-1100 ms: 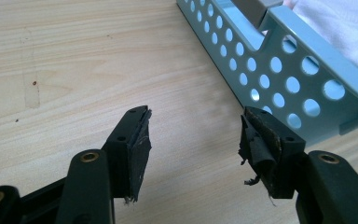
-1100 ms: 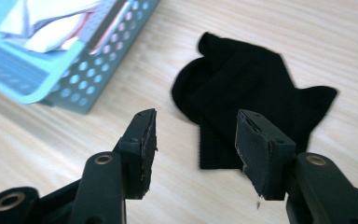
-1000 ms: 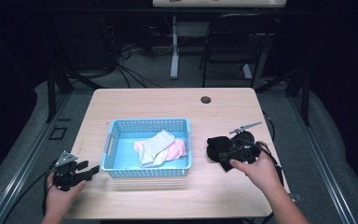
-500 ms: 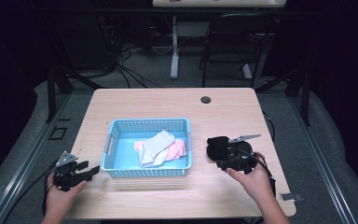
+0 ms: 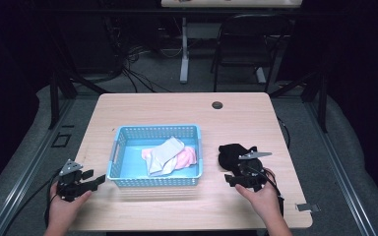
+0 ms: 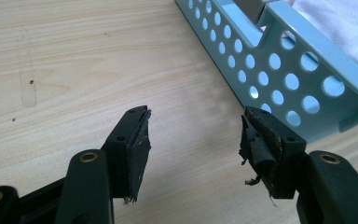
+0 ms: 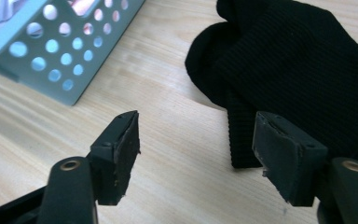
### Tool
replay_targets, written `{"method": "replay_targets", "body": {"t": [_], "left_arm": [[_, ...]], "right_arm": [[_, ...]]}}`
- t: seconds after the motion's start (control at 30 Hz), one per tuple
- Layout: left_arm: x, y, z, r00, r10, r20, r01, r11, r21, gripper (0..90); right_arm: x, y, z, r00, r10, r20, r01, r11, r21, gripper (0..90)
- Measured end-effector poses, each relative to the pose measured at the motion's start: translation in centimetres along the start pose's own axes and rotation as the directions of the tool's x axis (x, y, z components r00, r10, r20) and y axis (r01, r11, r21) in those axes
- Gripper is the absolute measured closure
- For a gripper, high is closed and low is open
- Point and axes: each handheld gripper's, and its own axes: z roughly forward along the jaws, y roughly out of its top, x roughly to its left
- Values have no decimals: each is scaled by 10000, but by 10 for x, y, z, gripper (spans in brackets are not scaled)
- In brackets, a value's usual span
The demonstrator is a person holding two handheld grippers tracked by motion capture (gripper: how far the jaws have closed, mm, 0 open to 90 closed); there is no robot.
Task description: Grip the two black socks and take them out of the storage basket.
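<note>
A light blue perforated basket [image 5: 153, 181] sits mid-table and holds a white sock [image 5: 163, 155] and a pink sock [image 5: 186, 157]. Black socks [image 5: 231, 155] lie in a heap on the wood just right of the basket. My right gripper [image 5: 230, 180] rests near the front edge, just in front of that heap, open with bare table between its jaws; in the right gripper view the black socks [image 7: 289, 60] lie just beyond its right jaw. My left gripper [image 5: 98, 181] stands open left of the basket, empty, with the basket's corner [image 6: 279, 70] just ahead of it.
A small dark grommet [image 5: 217, 105] sits near the table's far edge. A chair [image 5: 246, 44] and a table leg [image 5: 184, 49] stand on the floor beyond. Bare wood [image 5: 177, 110] spreads behind the basket and along the front edge.
My right gripper has drawn back toward the front edge, off the black socks, which stay on the table. The left gripper has not moved.
</note>
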Motion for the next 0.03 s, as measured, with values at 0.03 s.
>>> {"method": "replay_targets", "body": {"t": [0.03], "left_arm": [[0,0,0,10000,1,-2,-1,10000,-13,419]], "right_arm": [[-2,0,1,10000,95,-17,-95,10000,-27,300]]}}
